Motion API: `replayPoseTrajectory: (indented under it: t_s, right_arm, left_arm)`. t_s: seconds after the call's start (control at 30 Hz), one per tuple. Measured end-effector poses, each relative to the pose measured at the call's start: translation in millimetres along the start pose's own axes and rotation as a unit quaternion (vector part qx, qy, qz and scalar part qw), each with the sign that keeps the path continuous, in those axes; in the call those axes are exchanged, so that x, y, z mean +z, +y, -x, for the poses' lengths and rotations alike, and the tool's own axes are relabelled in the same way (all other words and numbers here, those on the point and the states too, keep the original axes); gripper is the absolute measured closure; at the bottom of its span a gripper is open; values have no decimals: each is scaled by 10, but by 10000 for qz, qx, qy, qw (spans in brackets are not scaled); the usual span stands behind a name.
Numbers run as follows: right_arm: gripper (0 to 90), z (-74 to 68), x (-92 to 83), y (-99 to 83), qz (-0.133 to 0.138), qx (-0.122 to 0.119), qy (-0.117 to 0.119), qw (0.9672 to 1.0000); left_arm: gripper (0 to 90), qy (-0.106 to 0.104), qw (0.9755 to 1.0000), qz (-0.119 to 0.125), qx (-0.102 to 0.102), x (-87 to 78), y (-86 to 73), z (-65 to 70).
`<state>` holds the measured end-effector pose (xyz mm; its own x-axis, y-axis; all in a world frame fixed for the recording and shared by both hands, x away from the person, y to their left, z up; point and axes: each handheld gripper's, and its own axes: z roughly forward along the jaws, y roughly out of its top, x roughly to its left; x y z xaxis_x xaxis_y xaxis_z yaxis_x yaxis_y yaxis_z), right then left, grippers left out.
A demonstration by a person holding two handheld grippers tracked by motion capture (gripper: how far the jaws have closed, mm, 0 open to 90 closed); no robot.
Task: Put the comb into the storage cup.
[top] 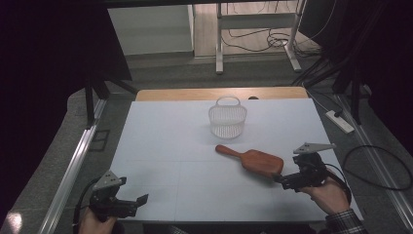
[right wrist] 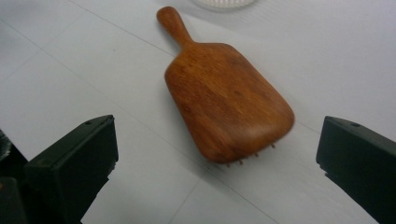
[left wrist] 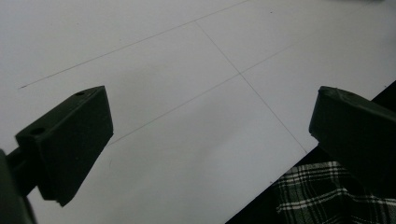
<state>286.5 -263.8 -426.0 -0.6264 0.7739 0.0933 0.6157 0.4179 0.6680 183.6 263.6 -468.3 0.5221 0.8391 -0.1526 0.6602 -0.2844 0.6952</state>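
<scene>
A wooden hairbrush lies bristles down on the white worktop, in its right half and nearer the near edge than the far one. Its handle points toward the middle of the worktop and its broad head toward the near right corner. In the right gripper view the hairbrush shows its smooth brown back, with a few bristle tips peeking out under the rounded end of the head.

The right claw sits by the near right corner, held in a hand with a plaid cuff, just beside the head of the hairbrush and not gripping it. Its jaws stand wide apart; in the right gripper view the right claw has the end of the brush head just ahead of the gap between them, clear of both jaws.

The left claw rests at the near left corner, low over the near edge, well apart from the hairbrush. Its jaws are also spread wide, and in the left gripper view the left claw has nothing between them but bare worktop and faint seam lines.

A white mesh basket with a hoop handle stands upright toward the far edge, near the middle, apart from the tip of the brush handle.
</scene>
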Motion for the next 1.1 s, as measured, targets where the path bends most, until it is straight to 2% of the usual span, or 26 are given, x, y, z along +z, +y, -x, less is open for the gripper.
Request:
replayPoseTrajectory:
  t_s: [0.3, 0.8, 1.1]
  right_arm:
    - [0, -22, 118, 111, -96, -155, -55, 9998]
    - [0, -79, 295, 279, -184, -258, 128, 9994]
    - [0, -94, 392, 356, -221, -315, 126, 9992]
  left_arm:
    - [6, -17, 10000, 8, -6, -3, -2, -3]
    - [7, -26, 10000, 0, -2, -1, 1, -5]
    - [7, -40, 10000, 1, 3, 0, 1, -5]
